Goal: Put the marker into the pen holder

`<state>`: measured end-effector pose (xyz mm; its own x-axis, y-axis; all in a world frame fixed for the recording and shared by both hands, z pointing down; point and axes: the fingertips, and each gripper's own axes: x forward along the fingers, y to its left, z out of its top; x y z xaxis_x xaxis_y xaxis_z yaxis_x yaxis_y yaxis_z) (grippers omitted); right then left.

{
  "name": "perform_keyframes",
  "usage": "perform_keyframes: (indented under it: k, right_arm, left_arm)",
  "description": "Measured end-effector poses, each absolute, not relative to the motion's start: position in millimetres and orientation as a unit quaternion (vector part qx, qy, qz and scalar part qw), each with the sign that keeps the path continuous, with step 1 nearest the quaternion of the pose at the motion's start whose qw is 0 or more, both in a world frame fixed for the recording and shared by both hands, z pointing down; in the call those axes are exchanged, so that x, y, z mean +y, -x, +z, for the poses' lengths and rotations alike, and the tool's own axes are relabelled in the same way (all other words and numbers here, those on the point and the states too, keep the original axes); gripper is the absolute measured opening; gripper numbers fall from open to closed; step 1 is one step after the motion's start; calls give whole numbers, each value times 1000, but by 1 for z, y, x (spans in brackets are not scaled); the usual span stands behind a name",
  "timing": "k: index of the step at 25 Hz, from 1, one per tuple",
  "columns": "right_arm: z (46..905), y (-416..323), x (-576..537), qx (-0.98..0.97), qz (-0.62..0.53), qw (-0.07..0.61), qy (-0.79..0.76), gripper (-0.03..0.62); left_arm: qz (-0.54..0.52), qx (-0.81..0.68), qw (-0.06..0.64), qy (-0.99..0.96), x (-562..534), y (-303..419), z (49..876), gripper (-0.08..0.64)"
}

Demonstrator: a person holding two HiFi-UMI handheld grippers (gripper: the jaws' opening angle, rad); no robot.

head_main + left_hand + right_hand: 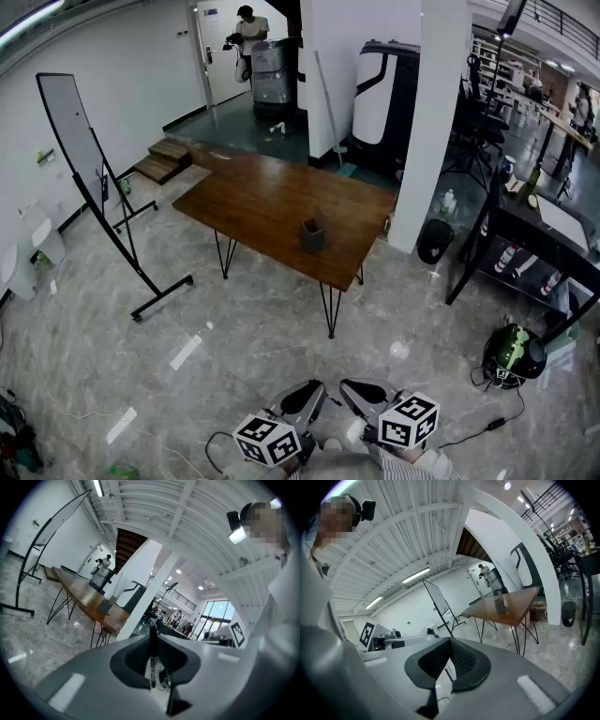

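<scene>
A dark grey pen holder stands near the front right part of the brown wooden table, a few paces ahead of me. Both grippers hang low at the bottom of the head view, well short of the table. My left gripper is shut on a black marker, which stands upright between the jaws in the left gripper view. The left gripper points toward the table and the pen holder. My right gripper is shut with nothing in it; its view shows the pen holder far off.
A whiteboard on a wheeled stand is left of the table. A white pillar rises just right of it, with a black rack beyond. A green and black helmet lies on the floor. A person stands far back.
</scene>
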<state>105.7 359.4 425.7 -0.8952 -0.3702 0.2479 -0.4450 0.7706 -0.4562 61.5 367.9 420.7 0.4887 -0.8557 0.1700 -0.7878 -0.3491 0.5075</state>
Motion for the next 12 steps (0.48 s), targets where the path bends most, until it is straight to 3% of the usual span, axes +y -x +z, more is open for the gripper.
perform_keyframes:
  k: [12]
  right_arm:
    - [444, -111, 314, -938, 260, 82, -216, 0]
  left_arm:
    - [-72, -500, 293, -812, 324, -66, 443, 38]
